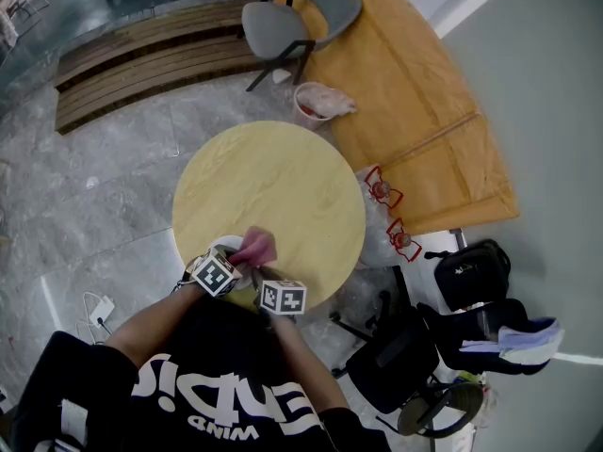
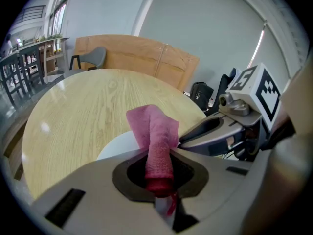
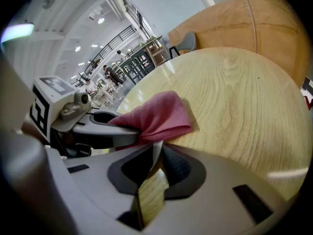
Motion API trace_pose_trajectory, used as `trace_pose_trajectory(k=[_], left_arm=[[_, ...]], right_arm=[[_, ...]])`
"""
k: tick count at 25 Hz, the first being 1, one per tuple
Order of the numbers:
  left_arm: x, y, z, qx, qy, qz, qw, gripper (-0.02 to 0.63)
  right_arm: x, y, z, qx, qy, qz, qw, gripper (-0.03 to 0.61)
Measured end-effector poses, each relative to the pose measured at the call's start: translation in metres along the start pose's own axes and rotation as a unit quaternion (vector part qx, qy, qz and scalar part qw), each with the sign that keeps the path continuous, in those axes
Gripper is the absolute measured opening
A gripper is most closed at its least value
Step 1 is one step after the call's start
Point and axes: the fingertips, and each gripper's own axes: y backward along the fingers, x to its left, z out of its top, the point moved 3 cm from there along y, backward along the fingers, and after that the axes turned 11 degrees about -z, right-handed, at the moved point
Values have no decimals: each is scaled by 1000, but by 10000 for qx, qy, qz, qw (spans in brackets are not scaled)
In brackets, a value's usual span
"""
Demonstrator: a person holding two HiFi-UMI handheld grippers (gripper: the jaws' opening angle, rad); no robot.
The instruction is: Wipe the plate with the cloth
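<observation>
A pink cloth (image 1: 256,246) is bunched between the jaws of my left gripper (image 1: 240,258), which is shut on it. In the left gripper view the cloth (image 2: 155,131) stands up from the jaws over the white plate (image 2: 116,148). The plate (image 1: 223,246) lies at the near edge of the round wooden table (image 1: 283,182). My right gripper (image 1: 258,277) is shut on the plate's thin white rim (image 3: 156,150), seen edge-on between its jaws (image 3: 155,156). The cloth (image 3: 159,116) and the left gripper (image 3: 124,131) lie just beyond. The right gripper (image 2: 185,139) reaches in from the right.
A grey chair (image 1: 297,17) and a bowl with a rag (image 1: 318,102) stand beyond the table. Large wooden panels (image 1: 415,92) lie on the floor at the right. Black bags (image 1: 471,271) and red wire frames (image 1: 382,191) sit near the table's right side.
</observation>
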Motion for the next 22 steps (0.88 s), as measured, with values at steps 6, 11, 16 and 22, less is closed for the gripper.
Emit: trace_pose_trajectory(k=[6, 11, 16, 22], left_arm=[[9, 5, -2, -56, 199, 102, 9997, 52], [17, 17, -2, -195, 417, 196, 9987, 52], [20, 15, -8, -284, 494, 212, 9982, 52], [30, 25, -11, -247, 657, 403, 9967, 52]], right_arm=[[-1, 0, -1, -11, -51, 24, 10000, 78], [0, 0, 0, -24, -60, 37, 10000, 78], [0, 1, -1, -40, -59, 40, 10000, 78], [0, -1, -1, -51, -76, 69, 9999, 78]])
